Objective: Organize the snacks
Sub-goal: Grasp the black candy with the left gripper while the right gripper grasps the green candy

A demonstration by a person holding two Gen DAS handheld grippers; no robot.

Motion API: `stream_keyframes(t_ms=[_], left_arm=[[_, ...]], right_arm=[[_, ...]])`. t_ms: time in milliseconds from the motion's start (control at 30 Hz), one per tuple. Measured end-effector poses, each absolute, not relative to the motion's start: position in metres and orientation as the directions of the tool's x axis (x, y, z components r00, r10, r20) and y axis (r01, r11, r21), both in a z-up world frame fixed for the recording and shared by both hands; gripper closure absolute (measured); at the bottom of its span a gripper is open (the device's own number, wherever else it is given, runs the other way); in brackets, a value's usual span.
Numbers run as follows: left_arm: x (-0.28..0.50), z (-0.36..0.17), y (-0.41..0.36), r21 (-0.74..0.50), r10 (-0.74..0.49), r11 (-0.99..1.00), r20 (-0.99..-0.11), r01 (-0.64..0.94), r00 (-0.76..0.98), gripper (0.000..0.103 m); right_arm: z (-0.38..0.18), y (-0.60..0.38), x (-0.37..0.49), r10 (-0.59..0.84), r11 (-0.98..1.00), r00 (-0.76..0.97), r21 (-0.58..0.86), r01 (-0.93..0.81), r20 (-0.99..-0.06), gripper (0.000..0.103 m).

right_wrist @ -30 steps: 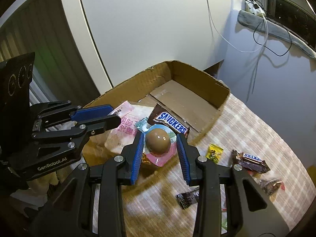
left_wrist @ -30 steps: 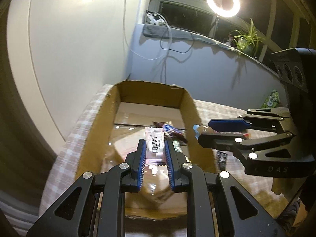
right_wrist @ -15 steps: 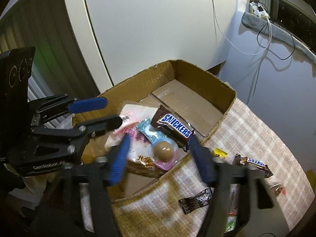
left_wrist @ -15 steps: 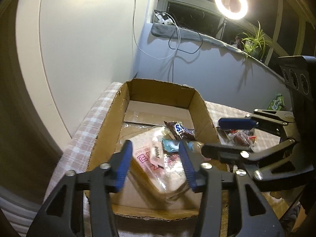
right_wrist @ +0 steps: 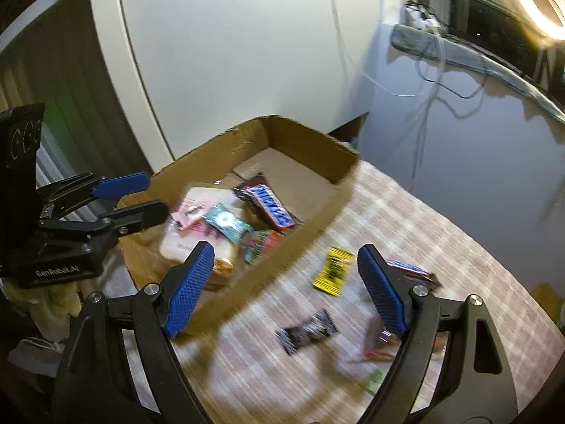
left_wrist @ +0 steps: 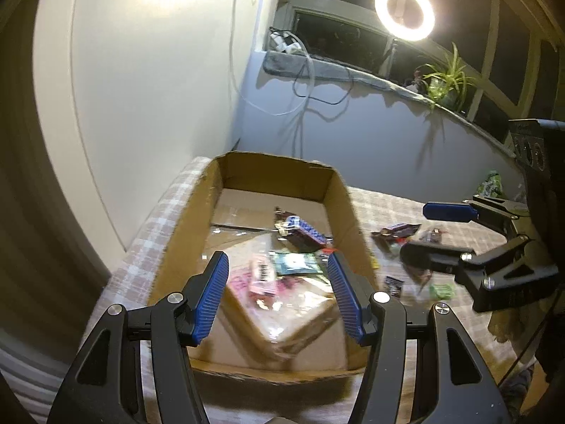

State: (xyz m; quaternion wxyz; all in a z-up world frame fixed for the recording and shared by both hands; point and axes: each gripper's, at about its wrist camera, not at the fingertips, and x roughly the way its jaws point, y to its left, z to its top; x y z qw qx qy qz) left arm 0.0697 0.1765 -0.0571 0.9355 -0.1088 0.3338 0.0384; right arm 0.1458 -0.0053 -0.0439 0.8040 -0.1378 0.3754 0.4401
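Both grippers gaped, holding nothing: left gripper (left_wrist: 277,295) above brown cardboard box (left_wrist: 339,190), right gripper (right_wrist: 287,288) over checked tablecloth (right_wrist: 406,212). Yellow rectangular sachet (right_wrist: 333,271) lay just ahead between right fingers, long axis roughly along them; right arm nearer.

Motion blur smears the box's snack wrappers (left_wrist: 279,275), leaving their print unreadable.
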Motion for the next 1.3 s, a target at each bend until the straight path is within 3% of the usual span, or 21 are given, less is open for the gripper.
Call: stream_keyframes(t_ms=[567, 733, 933, 1300], left_arm=[[0.081, -0.063, 0.058, -0.179, -0.209, 0.976, -0.636, 0.121, 0.743, 0.046], [0.093, -0.077, 0.03, -0.183, -0.253, 0.967, -0.666, 0.176, 0.702, 0.06], [0.112, -0.097, 0.023, -0.168, -0.22, 0.976, -0.714, 0.142, 0.665, 0.067], [0.131, -0.124, 0.025, -0.085, -0.11, 0.994, -0.771, 0.071, 0.627, 0.067]], right_arm=[[-0.073, -0.123, 0.162, 0.52, 0.682, 0.379, 0.105, -0.723, -0.766, 0.017], [-0.089, -0.133, 0.161, 0.52, 0.665, 0.33, 0.131, -0.735, -0.788, 0.037], [-0.107, -0.127, 0.16, 0.518, 0.618, 0.265, 0.141, -0.773, -0.813, 0.045], [-0.131, -0.105, 0.165, 0.492, 0.554, 0.207, 0.12, -0.824, -0.846, 0.053]])
